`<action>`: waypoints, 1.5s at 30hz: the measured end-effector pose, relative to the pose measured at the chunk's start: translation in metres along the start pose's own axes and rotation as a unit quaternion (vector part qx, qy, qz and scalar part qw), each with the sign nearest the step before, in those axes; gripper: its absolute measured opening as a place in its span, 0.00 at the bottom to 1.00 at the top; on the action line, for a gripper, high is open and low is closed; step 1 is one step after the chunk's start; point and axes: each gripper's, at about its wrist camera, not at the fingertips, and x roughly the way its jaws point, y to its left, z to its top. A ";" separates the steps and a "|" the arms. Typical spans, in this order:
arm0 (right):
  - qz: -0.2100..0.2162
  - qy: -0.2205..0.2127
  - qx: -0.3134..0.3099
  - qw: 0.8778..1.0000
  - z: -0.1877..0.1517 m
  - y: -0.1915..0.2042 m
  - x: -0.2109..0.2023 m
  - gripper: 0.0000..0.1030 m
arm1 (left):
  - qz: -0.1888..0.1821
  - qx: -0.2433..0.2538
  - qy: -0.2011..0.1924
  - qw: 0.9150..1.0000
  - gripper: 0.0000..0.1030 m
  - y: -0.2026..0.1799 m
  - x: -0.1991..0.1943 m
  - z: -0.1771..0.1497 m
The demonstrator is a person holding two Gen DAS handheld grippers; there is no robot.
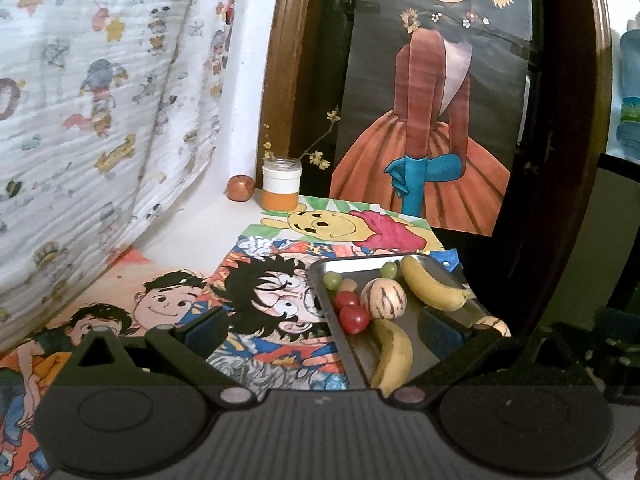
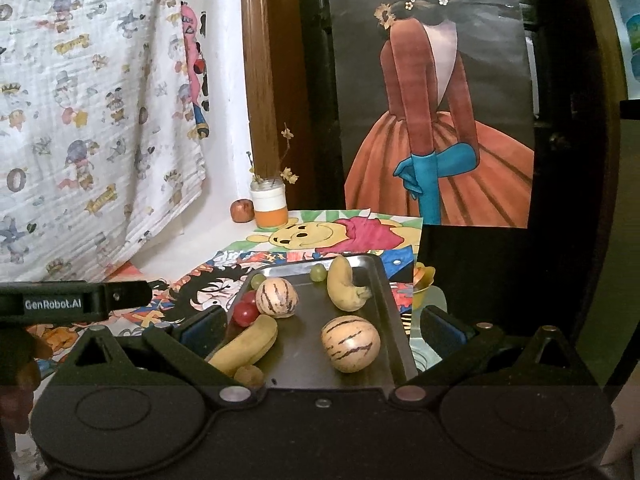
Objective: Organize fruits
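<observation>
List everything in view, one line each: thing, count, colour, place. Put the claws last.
tray: one, grey metal, on the drawings
bananas: two, yellow, one at the tray's near left, one at its far right
striped melons: two, cream with dark stripes, in the tray
red grapes: two, at the tray's left edge
green grapes: two, at the tray's far end
jar: one, white and orange, holding twigs, by the back wall
apple: one, reddish brown, left of the jar
drawings: several, coloured, covering the table
poster: one, girl in an orange dress, standing behind
left claw: open, empty
right claw: open, empty, over the tray
</observation>
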 end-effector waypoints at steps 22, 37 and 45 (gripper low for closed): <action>-0.009 -0.026 0.004 1.000 -0.030 0.025 -0.039 1.00 | 0.013 0.003 -0.038 0.999 1.00 0.019 -0.050 -0.040; -0.012 -0.043 0.012 0.999 -0.060 0.041 -0.041 1.00 | 0.024 0.011 -0.040 0.999 1.00 0.035 -0.062 -0.066; -0.004 -0.050 0.005 0.999 -0.069 0.052 -0.041 1.00 | 0.024 0.007 -0.039 0.999 1.00 0.046 -0.063 -0.076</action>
